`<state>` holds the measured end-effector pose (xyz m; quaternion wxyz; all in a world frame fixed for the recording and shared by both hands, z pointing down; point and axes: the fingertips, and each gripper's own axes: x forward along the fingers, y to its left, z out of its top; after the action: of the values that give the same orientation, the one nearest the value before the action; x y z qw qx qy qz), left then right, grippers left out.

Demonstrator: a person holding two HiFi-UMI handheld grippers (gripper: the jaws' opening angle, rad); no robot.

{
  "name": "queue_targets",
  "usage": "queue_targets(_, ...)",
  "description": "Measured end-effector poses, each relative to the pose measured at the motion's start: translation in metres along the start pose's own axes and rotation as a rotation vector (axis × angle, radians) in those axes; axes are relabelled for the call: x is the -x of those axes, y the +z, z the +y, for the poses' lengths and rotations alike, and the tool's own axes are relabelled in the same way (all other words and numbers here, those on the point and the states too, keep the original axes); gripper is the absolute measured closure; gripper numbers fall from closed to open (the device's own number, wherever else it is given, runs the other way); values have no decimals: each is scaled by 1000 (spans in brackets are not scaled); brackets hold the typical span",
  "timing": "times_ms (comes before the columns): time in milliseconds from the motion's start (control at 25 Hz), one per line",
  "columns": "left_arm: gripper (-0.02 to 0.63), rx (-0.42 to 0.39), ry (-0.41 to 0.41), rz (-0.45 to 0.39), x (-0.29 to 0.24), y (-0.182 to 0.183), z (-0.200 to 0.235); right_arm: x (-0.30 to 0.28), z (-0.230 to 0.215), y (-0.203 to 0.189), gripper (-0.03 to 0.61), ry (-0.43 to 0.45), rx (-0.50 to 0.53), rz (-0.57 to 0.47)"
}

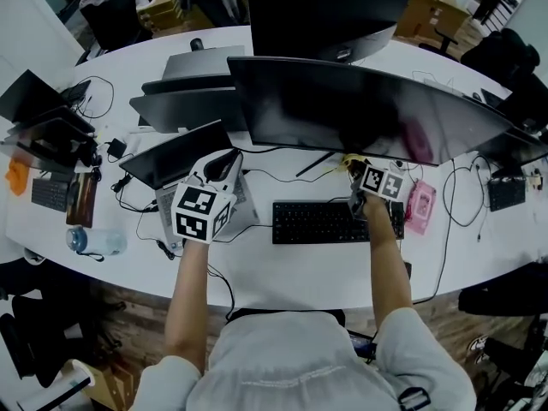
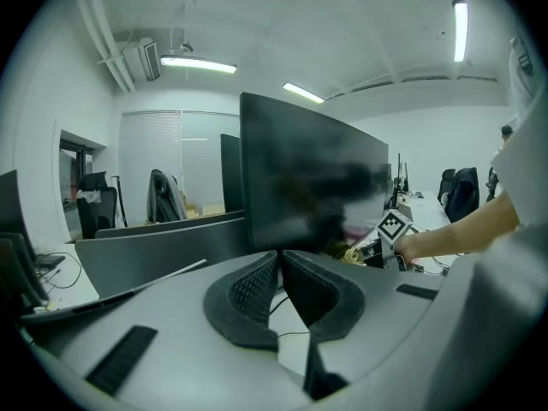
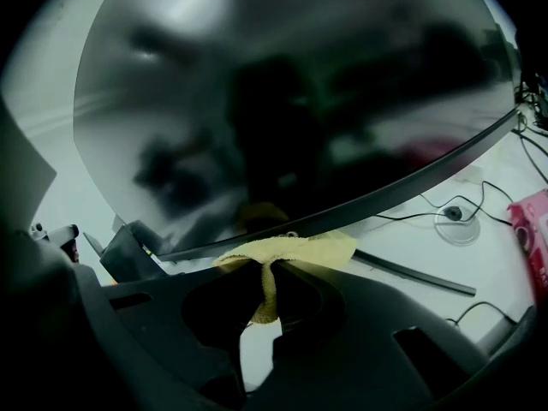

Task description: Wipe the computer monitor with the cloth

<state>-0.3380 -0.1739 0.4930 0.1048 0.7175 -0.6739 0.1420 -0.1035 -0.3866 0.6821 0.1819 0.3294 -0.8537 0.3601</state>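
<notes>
A wide curved black monitor (image 1: 360,110) stands on the white desk, screen dark. My right gripper (image 1: 358,176) is shut on a yellow cloth (image 3: 287,253), which presses against the monitor's bottom edge (image 3: 385,193) right of its middle. A bit of the cloth (image 1: 352,163) shows in the head view just under the screen. My left gripper (image 1: 224,165) hovers left of the monitor (image 2: 308,182), above a laptop, jaws shut with nothing between them.
A black keyboard (image 1: 330,221) lies in front of the monitor and a pink packet (image 1: 420,205) to its right. An open laptop (image 1: 175,157) sits below my left gripper. More monitors (image 1: 330,15), cables, a water bottle (image 1: 96,241) and devices crowd the desk.
</notes>
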Motion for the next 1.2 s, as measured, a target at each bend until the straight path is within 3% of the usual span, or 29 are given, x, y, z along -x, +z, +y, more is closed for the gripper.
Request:
queue_targets(320,580,35,21,8,16,-20,35,-38,65,-20,527,72,7,23)
queue_targets(680,581,59,41,15,27,-33,59,-48,82,-25,528,44,-56,-7)
queue_targets(880,580,65,41,17,28,-36,61,-58,108,-31,528,143,-139,2)
queue_targets(1200,581,61,64,20,38,-38,71,-84,148,-44,528,193,-102,38)
